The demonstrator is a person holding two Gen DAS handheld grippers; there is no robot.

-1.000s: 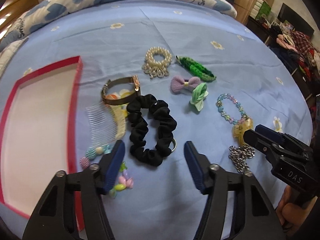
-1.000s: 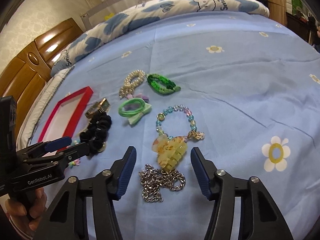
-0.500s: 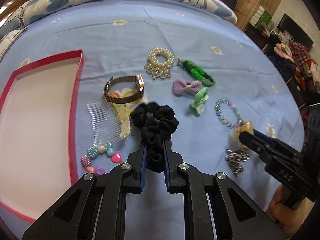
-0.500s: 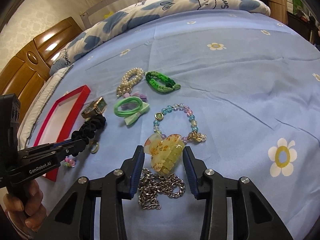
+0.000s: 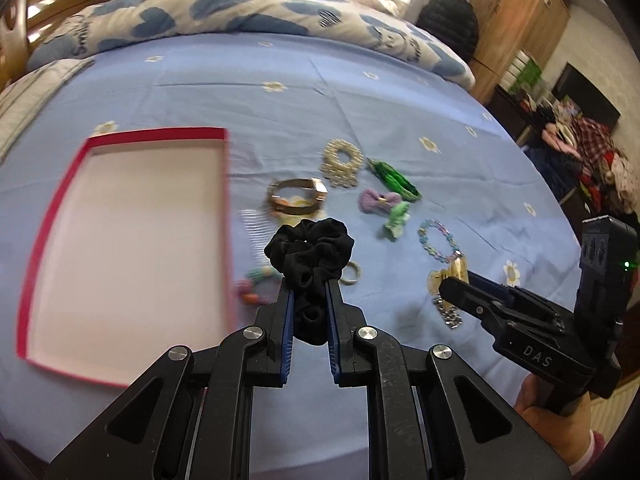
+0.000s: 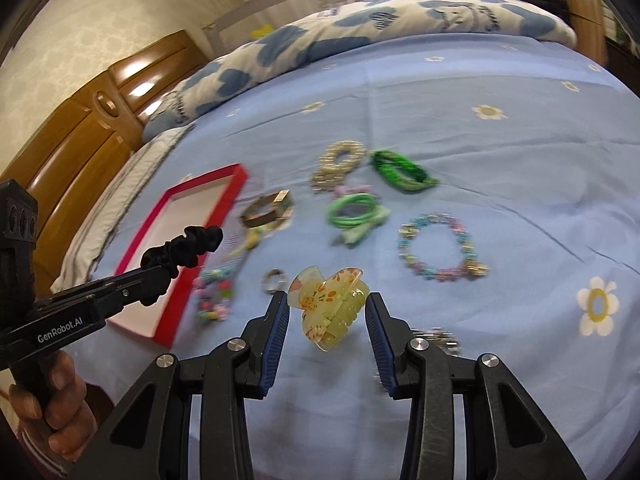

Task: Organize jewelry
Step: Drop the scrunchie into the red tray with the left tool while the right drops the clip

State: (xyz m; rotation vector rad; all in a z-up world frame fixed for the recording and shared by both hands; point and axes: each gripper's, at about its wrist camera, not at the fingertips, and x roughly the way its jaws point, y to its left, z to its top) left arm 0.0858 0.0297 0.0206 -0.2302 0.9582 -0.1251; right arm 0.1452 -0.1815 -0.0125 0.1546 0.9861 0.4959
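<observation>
Both picks made, both items off the bed. My left gripper (image 5: 308,300) has its fingers clamped on the black scrunchie (image 5: 310,250); my right gripper (image 6: 328,320) has its fingers closed on the yellow claw clip (image 6: 330,308). Next: carry both over the red tray (image 5: 52,208) and release. The comb (image 5: 256,228) and beaded clip (image 5: 256,282) lie beside the tray's near wall, so I should clear those.
</observation>
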